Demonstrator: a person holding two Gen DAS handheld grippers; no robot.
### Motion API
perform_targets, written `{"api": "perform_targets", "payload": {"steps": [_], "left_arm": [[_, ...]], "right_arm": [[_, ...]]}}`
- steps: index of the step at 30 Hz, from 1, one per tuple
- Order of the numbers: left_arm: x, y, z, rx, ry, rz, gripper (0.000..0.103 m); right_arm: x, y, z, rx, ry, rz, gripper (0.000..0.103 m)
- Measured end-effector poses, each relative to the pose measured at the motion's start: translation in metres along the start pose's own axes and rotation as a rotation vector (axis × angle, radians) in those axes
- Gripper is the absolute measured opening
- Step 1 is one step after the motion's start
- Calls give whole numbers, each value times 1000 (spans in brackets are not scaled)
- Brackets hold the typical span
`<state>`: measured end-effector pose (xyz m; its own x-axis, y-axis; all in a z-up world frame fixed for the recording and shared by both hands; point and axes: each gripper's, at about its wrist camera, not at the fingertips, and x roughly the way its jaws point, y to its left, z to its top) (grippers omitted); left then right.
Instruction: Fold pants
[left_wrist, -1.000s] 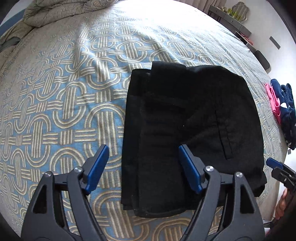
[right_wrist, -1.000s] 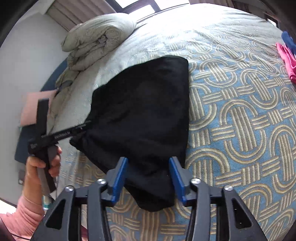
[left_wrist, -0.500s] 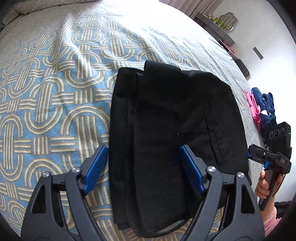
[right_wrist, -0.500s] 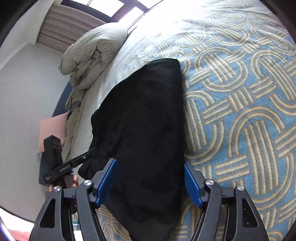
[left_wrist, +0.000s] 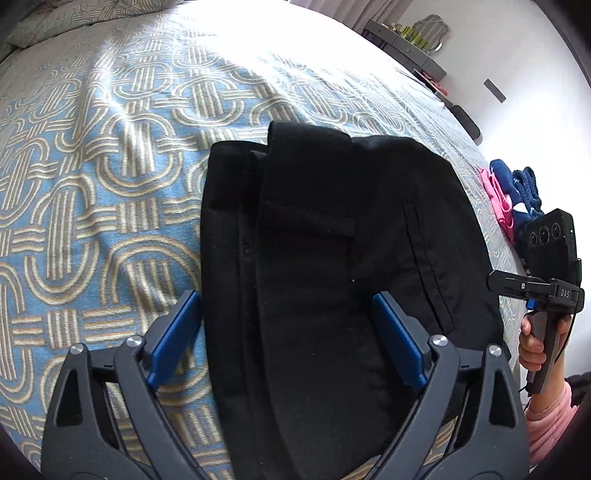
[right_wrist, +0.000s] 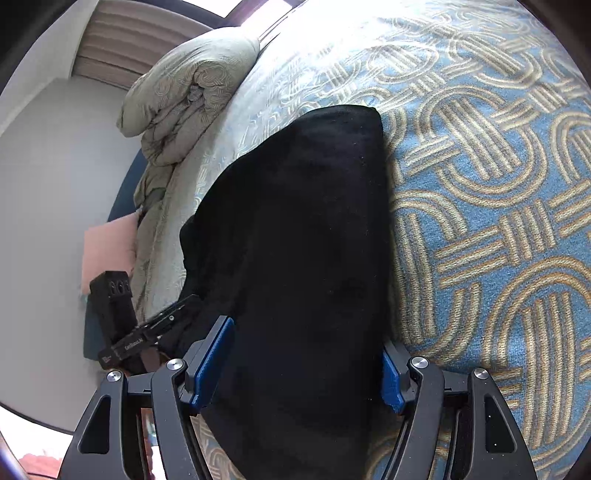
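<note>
A pair of black fabric pants (left_wrist: 332, 258), folded into a thick rectangular bundle, lies flat on a bed covered by a blue blanket with a beige interlocking-ring pattern (left_wrist: 92, 192).

The left gripper (left_wrist: 286, 332), black-framed with blue pads, hovers over the near end of the bundle. Its jaws are opening and stand spread wide; the pants lie below and between them, and the pads do not press on the cloth. One blue pad sits over the blanket just left of the bundle, the other over the black fabric.

The right gripper (right_wrist: 308, 363) straddles the other side of the pants (right_wrist: 303, 240), its jaws parted to either side of the cloth (whether the pads touch the fabric cannot be told). From the left gripper's camera, it appears off to the right, held in a hand (left_wrist: 533, 345) with a pink sleeve.

Beyond that hand, pink and navy clothes (left_wrist: 511, 195) sit at the bed's edge. Ahead and to the left of the right gripper, a rolled grey-green quilt (right_wrist: 184, 92) rests at the far end of the bed.
</note>
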<state>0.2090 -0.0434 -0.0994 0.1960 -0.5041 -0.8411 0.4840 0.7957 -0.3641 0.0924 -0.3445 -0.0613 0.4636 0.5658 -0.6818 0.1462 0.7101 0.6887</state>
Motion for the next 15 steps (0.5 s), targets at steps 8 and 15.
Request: {"api": "perform_targets", "payload": {"steps": [8,15], "left_arm": [[7,-14,2,-10,-5,49,96],[0,-18,-3,34,-66,10,68]], "right_arm": [[8,18,-8,-80,-36,-65,94],[16,41,-19,-189,-90,-310,62]]}}
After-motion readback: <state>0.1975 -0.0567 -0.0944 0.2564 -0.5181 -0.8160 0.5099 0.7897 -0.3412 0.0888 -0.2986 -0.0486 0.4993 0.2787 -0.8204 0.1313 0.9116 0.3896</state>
